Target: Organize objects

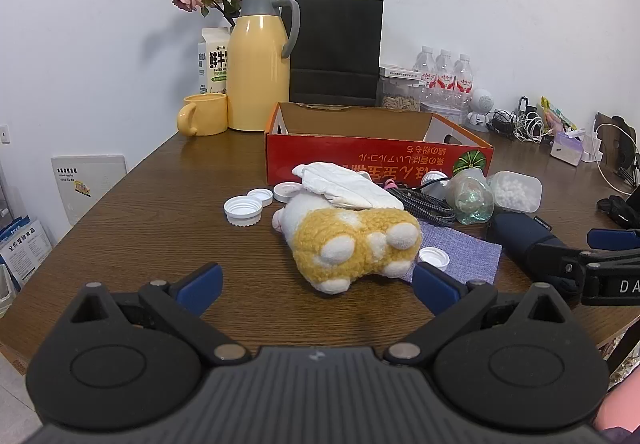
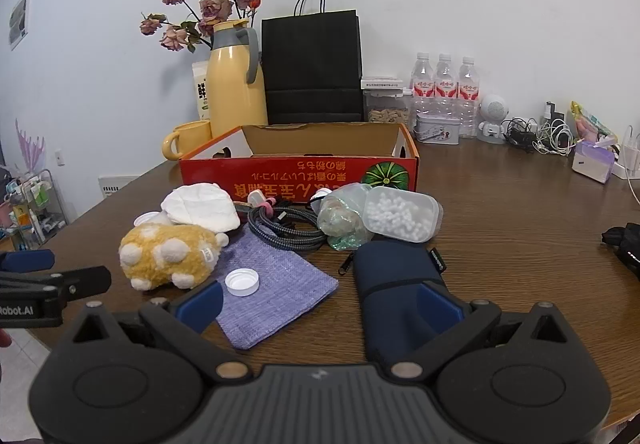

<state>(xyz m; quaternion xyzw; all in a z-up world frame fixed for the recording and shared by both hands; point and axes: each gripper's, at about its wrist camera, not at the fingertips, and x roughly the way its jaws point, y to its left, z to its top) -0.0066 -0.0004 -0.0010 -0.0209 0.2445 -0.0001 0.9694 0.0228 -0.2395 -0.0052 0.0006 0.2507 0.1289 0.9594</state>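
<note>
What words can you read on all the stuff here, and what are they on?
"鲜牛" and "FRESH": milk carton.
"Robot.AI": left gripper.
"DA": right gripper.
Upside-down Japanese print: red box, too awkward to read surely.
Water bottles, wall panel, blue packets: too small.

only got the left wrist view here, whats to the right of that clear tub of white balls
Observer: In the right wrist view, only bare table lies right of the clear tub, up to a black object at the edge.
Operator: is the red box empty
Observer: The red box shows no contents from that side, though its floor is hidden.
Operator: anything behind the box i cant see
Observer: A small tin stands in front of the water bottles.
Operator: right gripper holding anything
Observer: No, the right gripper is open over the navy pouch.
</note>
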